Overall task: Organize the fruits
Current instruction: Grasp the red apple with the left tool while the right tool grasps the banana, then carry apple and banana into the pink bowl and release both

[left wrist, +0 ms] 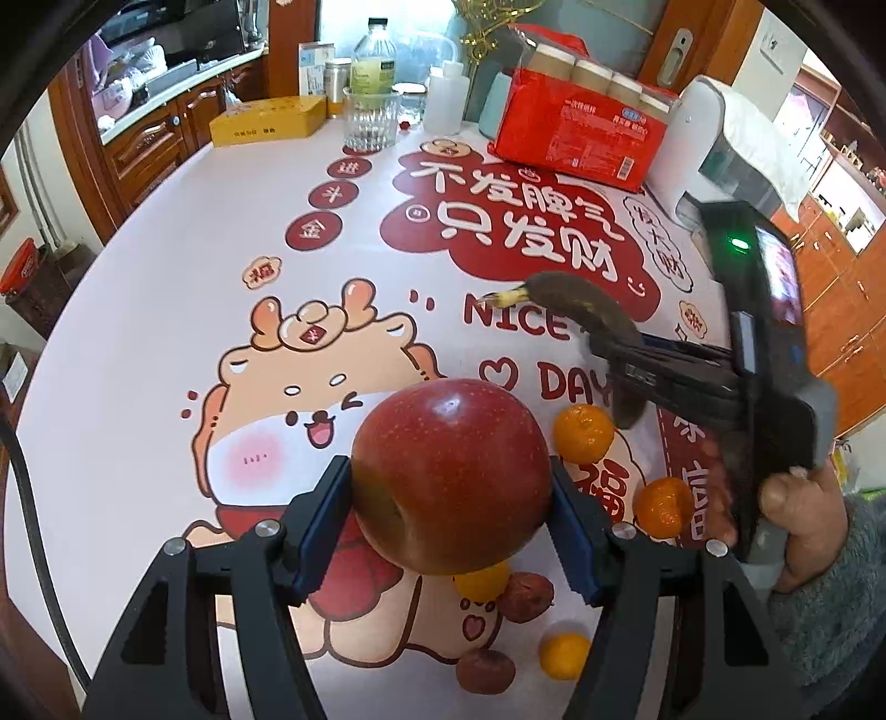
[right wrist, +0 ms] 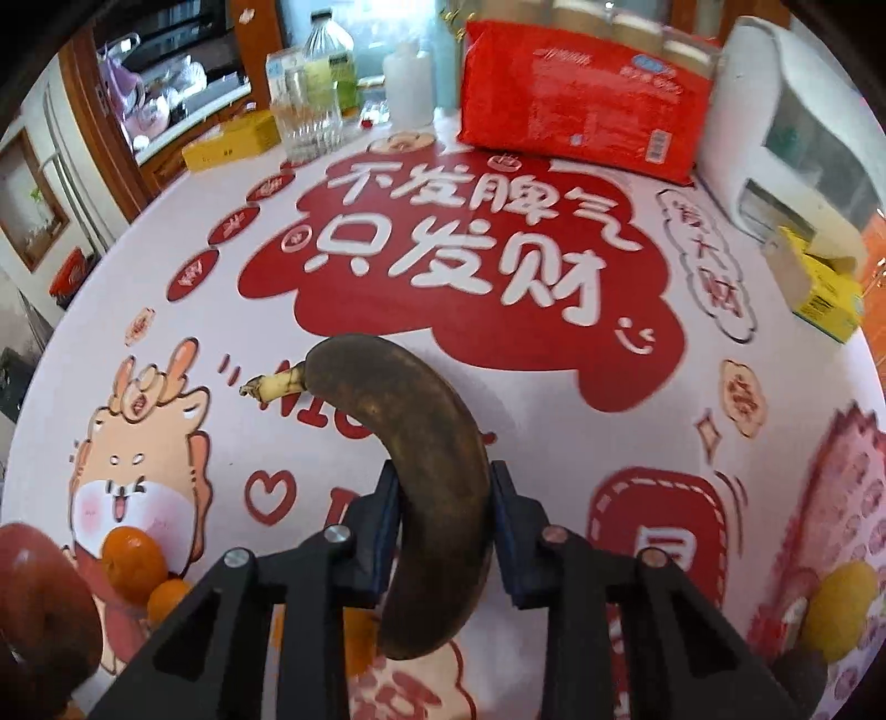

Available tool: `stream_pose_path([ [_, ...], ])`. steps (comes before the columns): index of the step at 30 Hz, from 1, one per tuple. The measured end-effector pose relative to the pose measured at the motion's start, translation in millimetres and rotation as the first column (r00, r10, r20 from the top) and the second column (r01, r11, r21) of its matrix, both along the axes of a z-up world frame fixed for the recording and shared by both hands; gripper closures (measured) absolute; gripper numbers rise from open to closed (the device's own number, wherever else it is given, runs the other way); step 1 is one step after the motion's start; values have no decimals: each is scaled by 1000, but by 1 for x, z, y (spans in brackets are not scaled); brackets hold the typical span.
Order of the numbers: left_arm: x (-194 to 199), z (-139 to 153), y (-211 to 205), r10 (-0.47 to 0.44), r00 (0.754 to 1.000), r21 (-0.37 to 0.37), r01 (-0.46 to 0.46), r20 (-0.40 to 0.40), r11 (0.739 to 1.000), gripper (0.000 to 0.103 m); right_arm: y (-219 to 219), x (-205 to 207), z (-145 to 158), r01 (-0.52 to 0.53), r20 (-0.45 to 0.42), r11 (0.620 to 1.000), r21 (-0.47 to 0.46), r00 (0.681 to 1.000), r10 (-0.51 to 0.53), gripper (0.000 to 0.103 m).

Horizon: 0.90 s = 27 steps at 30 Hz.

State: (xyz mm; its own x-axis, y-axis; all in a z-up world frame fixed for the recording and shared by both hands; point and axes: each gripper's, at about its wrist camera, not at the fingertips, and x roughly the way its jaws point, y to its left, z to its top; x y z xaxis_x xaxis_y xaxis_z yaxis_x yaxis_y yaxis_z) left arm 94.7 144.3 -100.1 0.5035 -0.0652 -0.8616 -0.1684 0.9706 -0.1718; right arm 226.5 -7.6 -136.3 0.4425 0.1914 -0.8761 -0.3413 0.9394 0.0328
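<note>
Blackened banana clamped in right gripper, stem up-left; apple in left gripper

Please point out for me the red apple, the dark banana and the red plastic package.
Round red apple (left wrist: 451, 471): left wrist view, middle of its skin.
Dark brown curved banana (right wrist: 412, 437): right wrist view, middle of its body.
Red plastic package (right wrist: 581, 94): right wrist view, front face.

Round table with a red-and-white cartoon tablecloth; wooden cabinets behind, door back right, daylight.
</note>
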Motion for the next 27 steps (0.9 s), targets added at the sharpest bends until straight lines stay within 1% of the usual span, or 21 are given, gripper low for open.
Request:
stream_pose_path([
  [3, -6, 11, -2, 4, 1000, 10, -5, 23, 1000, 37, -11, -13, 17, 9, 38, 1000, 20, 999, -10, 73],
  [8, -12, 35, -15, -6, 998, 34, 3, 70, 999, 37, -41, -45, 58, 32, 104, 996, 86, 994, -41, 73],
  [11, -15, 55, -31, -30, 995, 47, 25, 100, 999, 37, -62, -63, 77, 44, 127, 992, 117, 990, -59, 73],
  [16, -15, 92, -73, -118, 980, 72, 108, 161, 992, 37, -110, -99, 105, 88, 167, 986, 143, 980, -111, 73],
  [18, -11, 110, -99, -171, 966, 83, 158, 194, 984, 37, -136, -111, 116, 126, 179, 981, 146, 972, -152, 73],
  [20, -7, 122, -119, -212, 954, 90, 197, 214, 976, 37, -157, -120, 125, 162, 193, 975, 150, 963, -190, 73],
  [21, -4, 130, -133, -240, 944, 92, 225, 225, 970, 37, -174, -125, 132, 193, 204, 969, 151, 954, -222, 73],
  [25, 11, 147, -181, -331, 911, 95, 318, 244, 943, 37, -220, -132, 150, 282, 233, 948, 149, 921, -311, 73],
  [27, 20, 148, -208, -380, 894, 112, 364, 237, 925, 37, -243, -132, 157, 325, 251, 934, 146, 902, -353, 73],
])
